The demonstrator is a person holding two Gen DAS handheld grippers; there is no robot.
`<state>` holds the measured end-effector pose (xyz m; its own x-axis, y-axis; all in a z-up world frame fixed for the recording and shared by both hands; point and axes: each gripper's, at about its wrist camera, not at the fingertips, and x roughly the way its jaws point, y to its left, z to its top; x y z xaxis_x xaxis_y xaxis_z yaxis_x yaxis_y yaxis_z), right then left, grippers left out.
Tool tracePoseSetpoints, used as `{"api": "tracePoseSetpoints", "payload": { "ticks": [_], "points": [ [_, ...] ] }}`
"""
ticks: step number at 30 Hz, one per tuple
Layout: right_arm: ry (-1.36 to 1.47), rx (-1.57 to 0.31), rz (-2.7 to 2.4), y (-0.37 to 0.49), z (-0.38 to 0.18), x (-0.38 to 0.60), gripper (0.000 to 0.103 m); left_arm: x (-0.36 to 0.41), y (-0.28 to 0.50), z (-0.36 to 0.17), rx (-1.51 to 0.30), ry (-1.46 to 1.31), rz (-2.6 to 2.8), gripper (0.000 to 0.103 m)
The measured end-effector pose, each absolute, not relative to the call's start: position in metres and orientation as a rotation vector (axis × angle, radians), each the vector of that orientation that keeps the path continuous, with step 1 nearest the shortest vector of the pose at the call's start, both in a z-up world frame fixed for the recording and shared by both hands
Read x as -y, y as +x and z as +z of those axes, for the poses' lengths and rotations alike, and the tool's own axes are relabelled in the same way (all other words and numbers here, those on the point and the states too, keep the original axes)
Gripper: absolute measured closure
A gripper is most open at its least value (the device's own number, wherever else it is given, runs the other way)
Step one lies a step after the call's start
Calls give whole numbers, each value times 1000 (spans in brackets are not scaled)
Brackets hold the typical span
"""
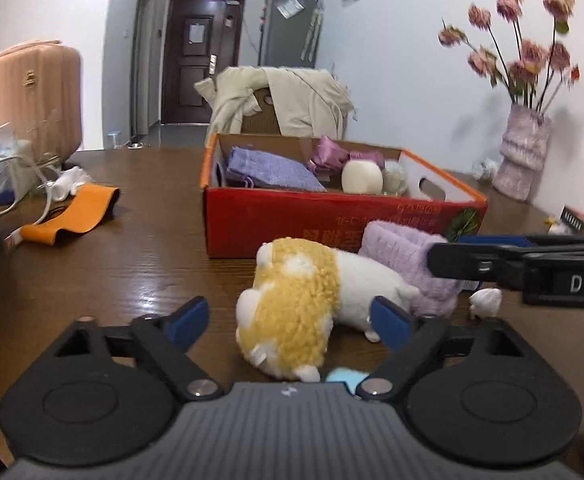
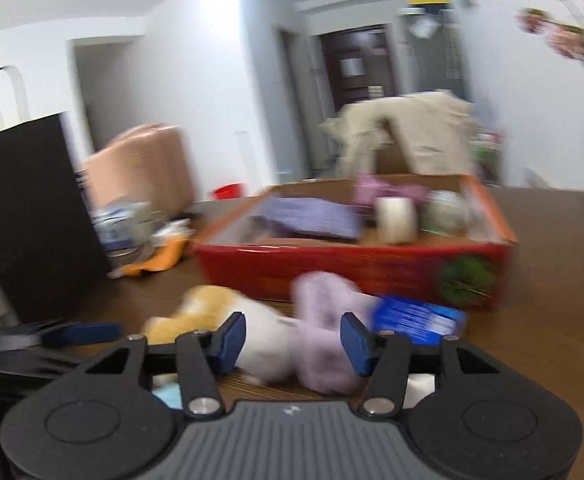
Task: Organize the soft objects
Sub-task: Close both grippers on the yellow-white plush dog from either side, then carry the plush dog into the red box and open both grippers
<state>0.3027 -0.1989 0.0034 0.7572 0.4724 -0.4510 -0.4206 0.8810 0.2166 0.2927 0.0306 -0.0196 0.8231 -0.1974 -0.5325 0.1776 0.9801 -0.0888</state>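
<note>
A yellow-and-white plush toy (image 1: pixel 292 300) lies on the brown table, in front of a red cardboard box (image 1: pixel 272 220) that holds purple pouches and a white roll. My left gripper (image 1: pixel 290 320) is open around the toy: its right pad is at the white body and its left pad stands clear. Just right of the toy lies a fuzzy lilac item (image 1: pixel 396 252). My right gripper (image 1: pixel 432 260) reaches in from the right at it. In the blurred right wrist view, the right gripper (image 2: pixel 292 338) straddles the lilac item (image 2: pixel 324 320) and the toy's white end (image 2: pixel 264 332). Its jaws are apart.
A vase of pink flowers (image 1: pixel 522 152) stands at the back right by the wall. An orange strip (image 1: pixel 76 216) and cables lie on the left, beside a black bag (image 2: pixel 24 208). A blue packet (image 2: pixel 416 320) lies before the box (image 2: pixel 332 268). A small white object (image 1: pixel 486 300) sits nearby.
</note>
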Motion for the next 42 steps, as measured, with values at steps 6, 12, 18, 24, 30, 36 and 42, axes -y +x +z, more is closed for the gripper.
{"api": "tracePoseSetpoints", "payload": {
  "ticks": [6,12,18,24,30,36,42],
  "points": [
    [35,-569,576,340,-10,156,51,-45,303,-29,-598,-59,-117,29],
    [0,-610,625,355,-24,143,43,-83,310,-34,-580,-187,-81,33],
    [-36,-613,687,350,-29,130,40,-105,324,-40,-559,-376,-201,57],
    [-106,-594,690,343,-37,113,46,-102,322,-43,-540,-385,-207,58],
    [-83,-585,670,340,-35,116,52,-95,307,-27,-478,-363,-210,61],
    [-57,-504,630,313,-6,125,53,-79,284,10,-411,-318,-227,61],
    [-7,-431,575,284,23,151,53,-52,269,38,-367,-268,-286,61]
  ]
}}
